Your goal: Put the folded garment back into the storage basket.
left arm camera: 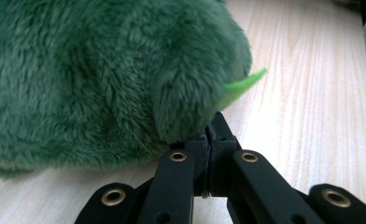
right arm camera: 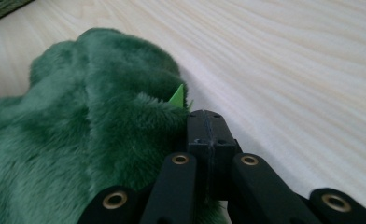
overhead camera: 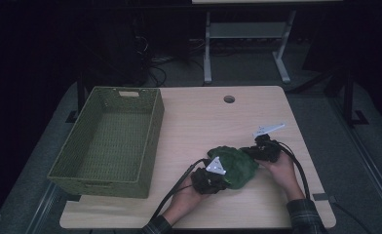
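A dark green plush toy [overhead camera: 235, 165] lies on the wooden table [overhead camera: 203, 117], near its front right. My left gripper [overhead camera: 221, 180] is at the toy's near-left side, my right gripper [overhead camera: 255, 152] at its far-right side. In the left gripper view the jaws [left arm camera: 213, 128] are pressed together, their tips tucked against the fur [left arm camera: 102, 79] beside a light green felt spike [left arm camera: 242, 86]. In the right gripper view the jaws [right arm camera: 208, 122] are also shut, flat against the plush [right arm camera: 87, 130] next to a felt spike [right arm camera: 177, 95]. I see nothing pinched between either pair.
A green woven basket [overhead camera: 152, 146] stands on the left half of the table with nothing in it. A round cable hole [overhead camera: 229, 99] sits near the far edge. Bare wood lies between basket and toy. Table legs and cables are on the floor beyond.
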